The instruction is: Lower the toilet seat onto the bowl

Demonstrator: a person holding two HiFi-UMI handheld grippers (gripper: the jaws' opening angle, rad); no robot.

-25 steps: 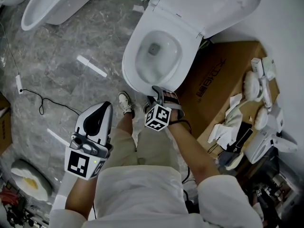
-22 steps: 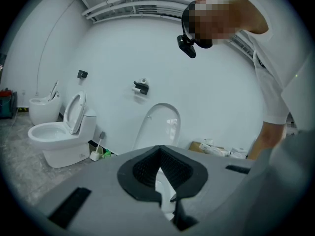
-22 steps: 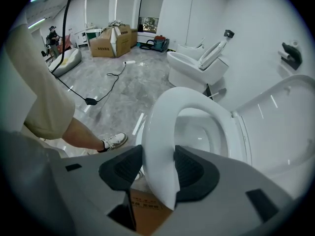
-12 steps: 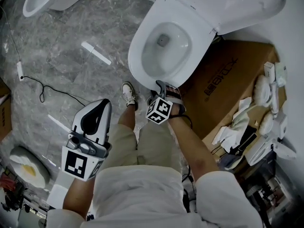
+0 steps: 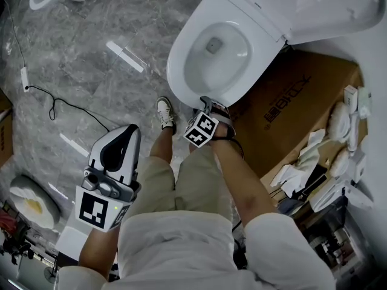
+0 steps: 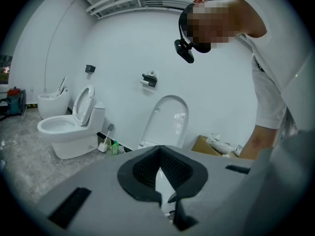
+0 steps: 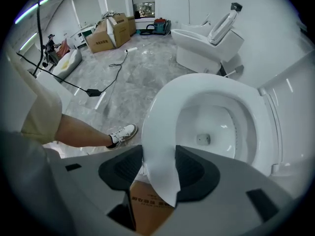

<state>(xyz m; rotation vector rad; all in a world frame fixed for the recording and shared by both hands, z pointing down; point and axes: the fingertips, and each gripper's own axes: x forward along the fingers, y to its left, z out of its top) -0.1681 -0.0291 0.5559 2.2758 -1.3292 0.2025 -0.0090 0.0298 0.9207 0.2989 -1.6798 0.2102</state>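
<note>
Grey marble floor (image 5: 91,59) surrounds the bowl (image 5: 211,59), with a cardboard box (image 5: 290,101) just beside it. The right tool (image 5: 210,104) grips the front lip of the toilet seat (image 5: 176,71), which lies low over the bowl and seems almost seated. The lid (image 5: 314,5) stands raised behind the bowl. This looks like the final lowering: ease down gently, then let go. The left tool (image 5: 127,135), closed on nothing, hangs well clear of the bowl. A shoe (image 5: 164,113) stands near its front.

We see the white oval seat (image 5: 175,71) lying nearly flat over the white bowl (image 5: 213,56); whether they touch, we cannot tell.
</note>
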